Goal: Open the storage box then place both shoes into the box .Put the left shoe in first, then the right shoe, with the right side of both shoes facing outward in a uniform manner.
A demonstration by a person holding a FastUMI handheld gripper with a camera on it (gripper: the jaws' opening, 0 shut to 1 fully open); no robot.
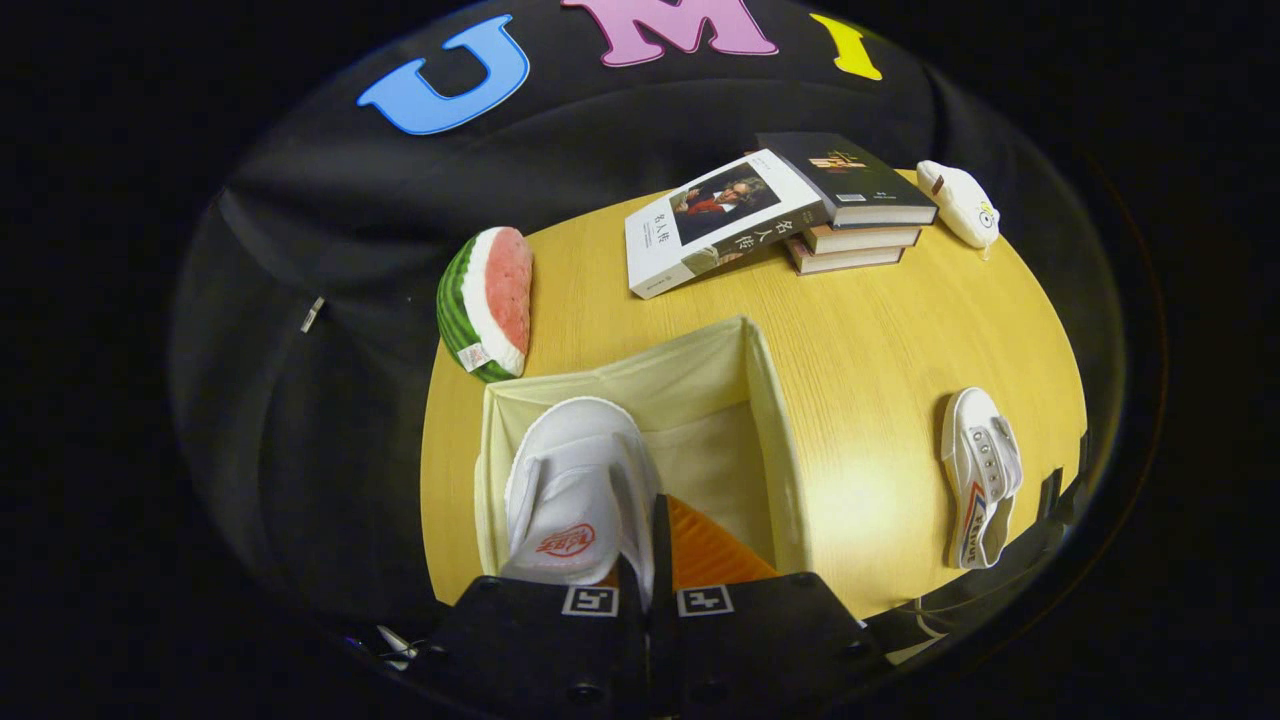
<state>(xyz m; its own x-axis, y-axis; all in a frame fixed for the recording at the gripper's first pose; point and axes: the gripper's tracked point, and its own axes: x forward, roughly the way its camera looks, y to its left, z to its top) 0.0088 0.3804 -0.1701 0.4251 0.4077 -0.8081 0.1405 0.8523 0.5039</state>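
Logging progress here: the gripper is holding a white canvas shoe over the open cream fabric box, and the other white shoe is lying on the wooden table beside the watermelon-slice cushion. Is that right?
One detail is off. The other white shoe lies on the wooden table on the far side of the cream fabric box from the watermelon-slice cushion, as the gripper view shows. The gripper's fingers do grip the white canvas shoe over the box.

the held white shoe (575, 490) hid part of the storage box (700, 380) floor, its heel was lost behind the gripper (650, 560), whose fingers' contact stayed unclear.
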